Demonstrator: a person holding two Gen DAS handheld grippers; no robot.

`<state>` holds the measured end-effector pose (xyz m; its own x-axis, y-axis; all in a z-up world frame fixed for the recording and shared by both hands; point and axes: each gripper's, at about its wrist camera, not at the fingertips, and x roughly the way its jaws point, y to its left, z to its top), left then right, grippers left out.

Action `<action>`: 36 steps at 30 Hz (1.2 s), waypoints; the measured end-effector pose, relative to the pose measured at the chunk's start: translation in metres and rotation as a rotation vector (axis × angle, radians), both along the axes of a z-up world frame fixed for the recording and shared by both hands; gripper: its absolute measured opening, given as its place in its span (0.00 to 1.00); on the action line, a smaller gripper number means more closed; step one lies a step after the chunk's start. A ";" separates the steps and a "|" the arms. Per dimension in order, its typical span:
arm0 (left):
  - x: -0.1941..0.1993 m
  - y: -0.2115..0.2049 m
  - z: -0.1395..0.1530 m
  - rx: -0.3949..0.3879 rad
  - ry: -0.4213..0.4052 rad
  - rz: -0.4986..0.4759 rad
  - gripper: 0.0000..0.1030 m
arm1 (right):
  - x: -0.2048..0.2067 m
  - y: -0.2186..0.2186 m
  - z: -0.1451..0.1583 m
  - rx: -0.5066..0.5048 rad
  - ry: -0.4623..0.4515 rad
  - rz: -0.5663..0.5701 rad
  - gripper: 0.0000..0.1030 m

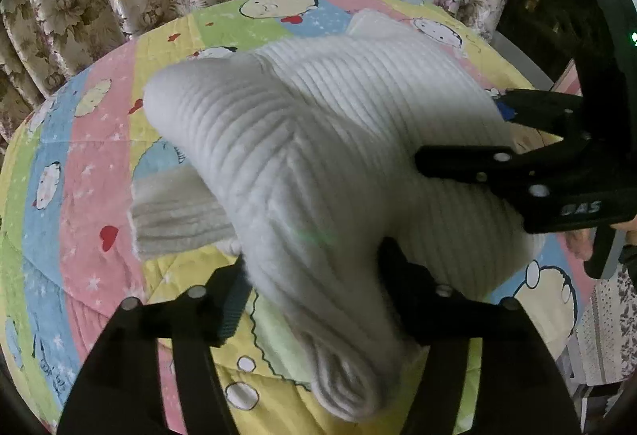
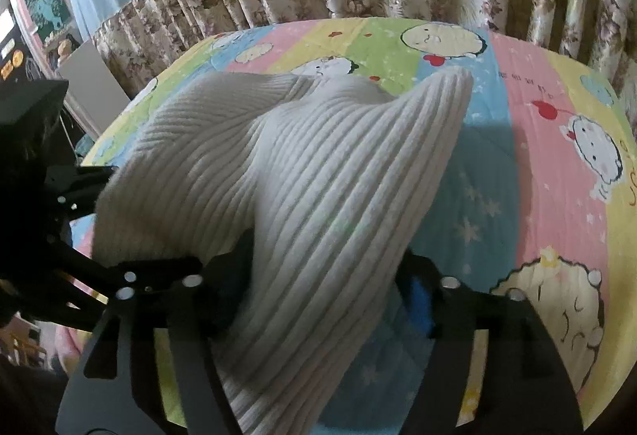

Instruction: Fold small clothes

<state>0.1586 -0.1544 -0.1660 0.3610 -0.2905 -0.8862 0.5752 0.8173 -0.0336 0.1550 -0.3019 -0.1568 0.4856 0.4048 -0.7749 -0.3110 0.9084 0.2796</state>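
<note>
I pinch the white ribbed knit garment (image 1: 318,164) in my left gripper (image 1: 314,299) and my right gripper (image 2: 322,287), both clamped on its near edge, lifting it above the pastel cartoon-print quilt (image 2: 537,164) so it drapes for a fold.

- White ribbed knit garment (image 1: 318,156), bunched and lifted off the bed, its near edge drawn up in folds.
- A ribbed cuff or sleeve end (image 1: 175,216) lies flat on the bed at nine o'clock under it.
</note>
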 end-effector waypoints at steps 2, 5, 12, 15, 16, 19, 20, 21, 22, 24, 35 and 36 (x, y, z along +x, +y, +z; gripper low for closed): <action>-0.003 0.003 0.005 -0.008 -0.001 0.014 0.69 | -0.006 -0.005 0.010 0.036 -0.008 -0.017 0.85; -0.011 0.010 0.019 -0.009 -0.054 0.036 0.83 | -0.018 -0.011 0.028 0.071 -0.032 -0.038 0.95; -0.016 0.023 0.048 0.000 -0.124 0.082 0.89 | -0.034 -0.017 0.051 -0.022 -0.082 -0.163 0.97; -0.011 0.036 0.049 0.019 -0.156 0.144 0.90 | -0.036 -0.009 0.048 -0.152 -0.101 -0.249 0.97; -0.008 0.041 0.047 0.021 -0.150 0.168 0.90 | -0.035 -0.005 0.044 -0.185 -0.103 -0.268 0.97; 0.005 0.055 0.040 -0.032 -0.085 0.218 0.90 | -0.032 0.003 0.035 -0.241 -0.104 -0.300 0.97; 0.008 0.056 0.039 -0.038 -0.080 0.221 0.90 | -0.030 0.005 0.033 -0.268 -0.107 -0.307 0.97; 0.010 0.056 0.036 -0.030 -0.086 0.221 0.94 | -0.029 0.007 0.031 -0.297 -0.114 -0.314 0.97; 0.011 0.056 0.033 -0.016 -0.096 0.219 0.96 | -0.027 0.009 0.029 -0.323 -0.118 -0.317 0.97; 0.012 0.058 0.024 -0.003 -0.100 0.220 0.96 | -0.025 0.008 0.021 -0.368 -0.107 -0.320 0.97; 0.008 0.084 -0.008 -0.134 -0.009 0.261 0.99 | -0.031 -0.040 -0.015 -0.086 -0.001 -0.381 0.97; 0.006 0.083 -0.005 -0.130 -0.019 0.262 0.99 | -0.031 -0.039 -0.014 -0.080 -0.003 -0.386 0.97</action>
